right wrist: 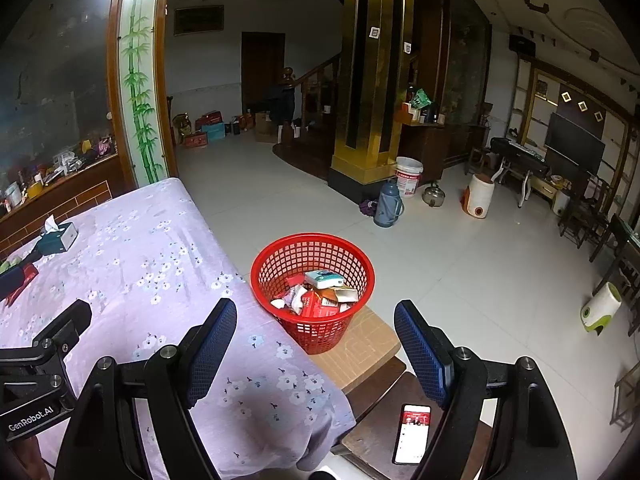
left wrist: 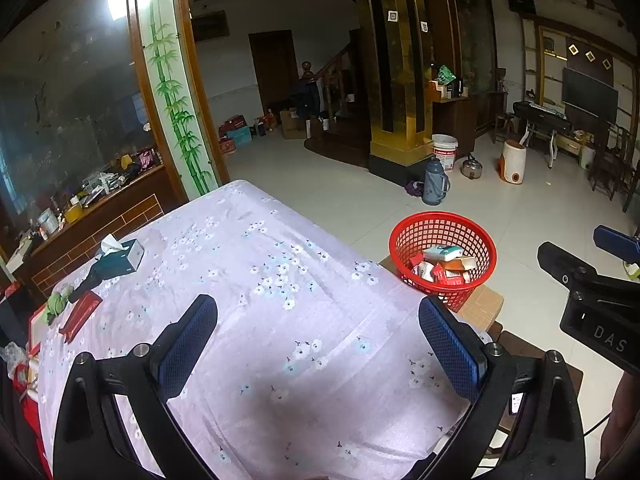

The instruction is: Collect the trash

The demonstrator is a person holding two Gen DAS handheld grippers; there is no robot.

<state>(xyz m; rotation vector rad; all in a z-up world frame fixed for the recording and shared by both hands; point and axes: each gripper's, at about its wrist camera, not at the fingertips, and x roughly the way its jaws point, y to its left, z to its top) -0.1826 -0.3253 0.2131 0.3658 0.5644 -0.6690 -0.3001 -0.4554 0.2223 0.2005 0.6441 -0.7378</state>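
Holding both tongs spread wide, nothing gripped: left tongs (left wrist: 318, 344) over the table (left wrist: 240, 264), right tongs (right wrist: 316, 352) at its edge. Trash (right wrist: 316, 294) lies in the red basket (right wrist: 264, 268), on a box (right wrist: 360, 344) beside the table.

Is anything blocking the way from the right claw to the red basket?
Nothing visible. The right claw is open and empty, and the red basket sits just ahead on a cardboard box beside the table.
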